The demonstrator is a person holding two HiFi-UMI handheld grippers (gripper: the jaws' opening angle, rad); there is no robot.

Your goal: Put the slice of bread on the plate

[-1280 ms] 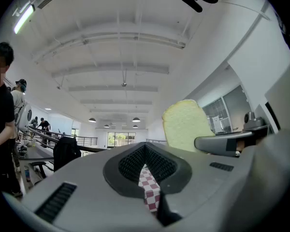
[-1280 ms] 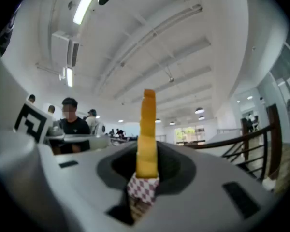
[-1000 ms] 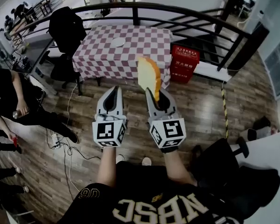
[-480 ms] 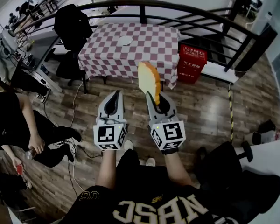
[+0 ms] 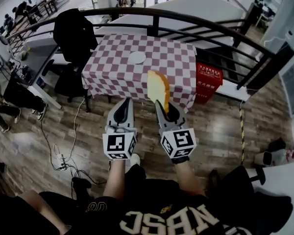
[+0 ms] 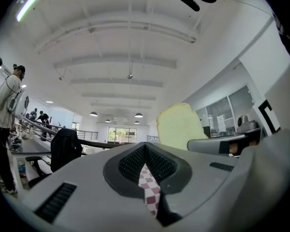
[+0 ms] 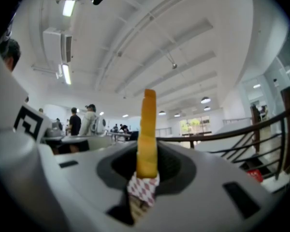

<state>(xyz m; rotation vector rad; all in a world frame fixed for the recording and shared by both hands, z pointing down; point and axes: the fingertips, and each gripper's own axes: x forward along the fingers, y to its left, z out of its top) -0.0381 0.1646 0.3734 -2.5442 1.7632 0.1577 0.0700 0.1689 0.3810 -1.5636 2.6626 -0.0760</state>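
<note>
Head view shows the checkered bench (image 5: 171, 58) nearer and larger than a second ago. The person has walked closer to it across the wooden floor (image 5: 54, 126), carrying both tongs forward side by side. The approach is therefore under way, but the white plate (image 5: 136, 58) on the cloth lies well ahead, so the setting-down has not yet begun. The right tongs (image 5: 160, 103) are clamped on the lower edge of the slice of bread (image 5: 158, 85), which stands upright above them in the air, short of the bench, in the same pose as before. The left tongs (image 5: 123, 102), just beside the right, are drawn together with nothing between them. In the right gripper view the slice is edge-on, a narrow strip of golden-brown crust. The left gripper view shows its broad pale face with a rounded top. It looks whole and unbent, and stiff enough to stand from one pinched edge.
</note>
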